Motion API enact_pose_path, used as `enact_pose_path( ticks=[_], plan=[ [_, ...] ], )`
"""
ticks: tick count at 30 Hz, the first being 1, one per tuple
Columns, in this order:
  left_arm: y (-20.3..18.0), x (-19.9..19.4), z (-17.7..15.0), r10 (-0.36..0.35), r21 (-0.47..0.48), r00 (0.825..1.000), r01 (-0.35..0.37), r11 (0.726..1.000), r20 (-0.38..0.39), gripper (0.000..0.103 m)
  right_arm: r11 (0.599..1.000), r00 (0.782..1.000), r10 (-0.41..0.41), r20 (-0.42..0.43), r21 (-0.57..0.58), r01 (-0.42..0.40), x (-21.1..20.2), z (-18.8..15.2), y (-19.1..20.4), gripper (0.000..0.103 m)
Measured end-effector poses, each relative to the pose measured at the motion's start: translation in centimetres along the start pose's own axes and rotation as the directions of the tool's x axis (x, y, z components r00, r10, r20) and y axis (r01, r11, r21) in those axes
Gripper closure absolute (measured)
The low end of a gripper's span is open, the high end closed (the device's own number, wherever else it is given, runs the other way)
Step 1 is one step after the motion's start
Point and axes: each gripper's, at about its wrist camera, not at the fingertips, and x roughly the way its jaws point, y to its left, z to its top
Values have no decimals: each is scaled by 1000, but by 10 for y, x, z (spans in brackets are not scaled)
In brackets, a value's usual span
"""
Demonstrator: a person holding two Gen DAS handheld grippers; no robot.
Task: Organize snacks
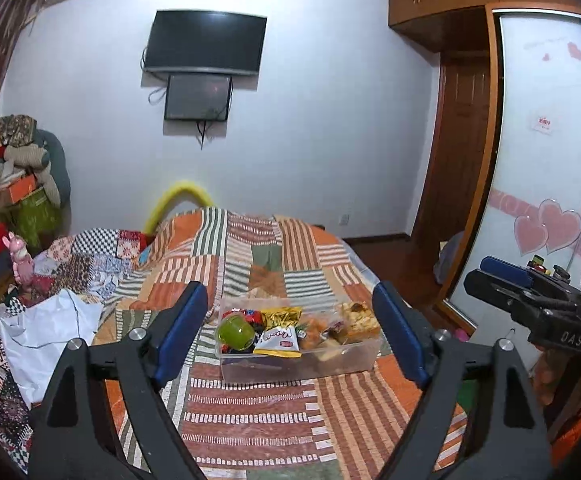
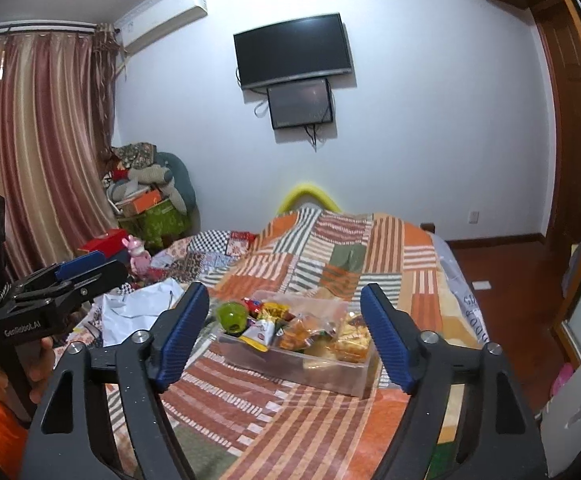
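Observation:
A clear plastic box (image 1: 290,368) (image 2: 322,372) stands on the striped patchwork bedspread (image 1: 274,420). It holds snacks: a green round cup (image 1: 235,331) (image 2: 232,314) at its left end, a white and yellow packet (image 1: 278,340) (image 2: 260,332), a gold packet (image 1: 280,314), and orange and yellow baked snacks (image 1: 360,318) (image 2: 350,338) at its right end. My left gripper (image 1: 294,332) is open and empty, held above the bed short of the box. My right gripper (image 2: 286,328) is open and empty, also short of the box. Each gripper shows from the side in the other's view.
A crumpled white bag (image 1: 46,332) (image 2: 138,308) lies on the bed left of the box. Boxes, cushions and a pink toy (image 1: 20,256) crowd the left side. A wardrobe with a sliding door (image 1: 542,160) stands at the right. Two screens (image 1: 204,42) hang on the far wall.

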Motion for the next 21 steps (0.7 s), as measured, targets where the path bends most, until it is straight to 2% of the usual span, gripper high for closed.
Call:
enact_pose_path(
  ticks=[4,10,18,21],
  plan=[
    [-8,-14,0,13,4,999,-13,1000,38,10,1000,1000,-4,22,-3,4,-7,0,6,19],
    [-18,-23,-1,20,20,998,-21,1000,56,9,1000,999,-13,35,2,13,-11,-1,8,17],
    [-18,-28,-4,34,18,996,-35,999,76,3,999,996,-51,67,-5,52,-21,-6,13,2],
    [-18,-29,-5,38,10,996,-39,999,81,2,997,995,-70,72,-7,71,-23,-7,14,0]
  ],
)
